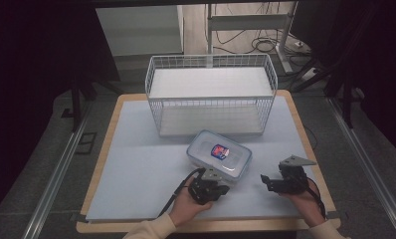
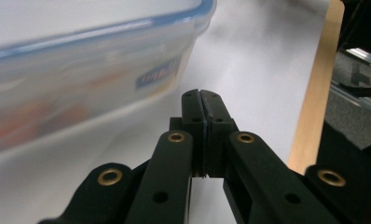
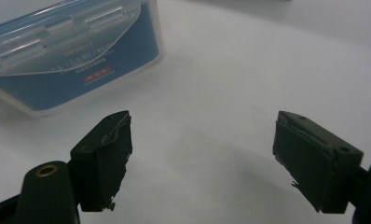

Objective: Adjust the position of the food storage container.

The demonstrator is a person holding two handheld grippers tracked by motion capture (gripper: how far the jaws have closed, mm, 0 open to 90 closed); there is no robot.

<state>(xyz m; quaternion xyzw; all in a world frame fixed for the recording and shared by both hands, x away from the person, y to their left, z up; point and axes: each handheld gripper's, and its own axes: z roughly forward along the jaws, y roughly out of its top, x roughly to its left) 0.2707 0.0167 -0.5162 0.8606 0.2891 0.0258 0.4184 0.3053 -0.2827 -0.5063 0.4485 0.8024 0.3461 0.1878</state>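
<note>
Food container (image 1: 219, 155) first: you have a clear plastic box with a blue-rimmed snap lid and a small red and blue label on top, and it sits a little below the centre of the high view on the pale mat (image 1: 136, 164), turned at an angle. Just above it in that frame stands the white wire basket (image 1: 211, 94), close to the box's upper corner; whether they touch is not clear.

Your left gripper (image 1: 212, 187) sits at the bottom centre of the high view, right at the box's lower left edge. In the left gripper view its jaws are pressed flat together with nothing between them, and the tips (image 2: 202, 95) point just past the box wall, which fills the upper left of that frame, blurred. Contact cannot be told from these angles.

Your right gripper (image 1: 270, 183) rests at the lower right of the high view, apart from the box, on the mat. In the right gripper view its jaws stand wide apart over bare mat, holding nothing, and the box's clip end (image 3: 76, 51) lies in the upper left of that frame.
</note>
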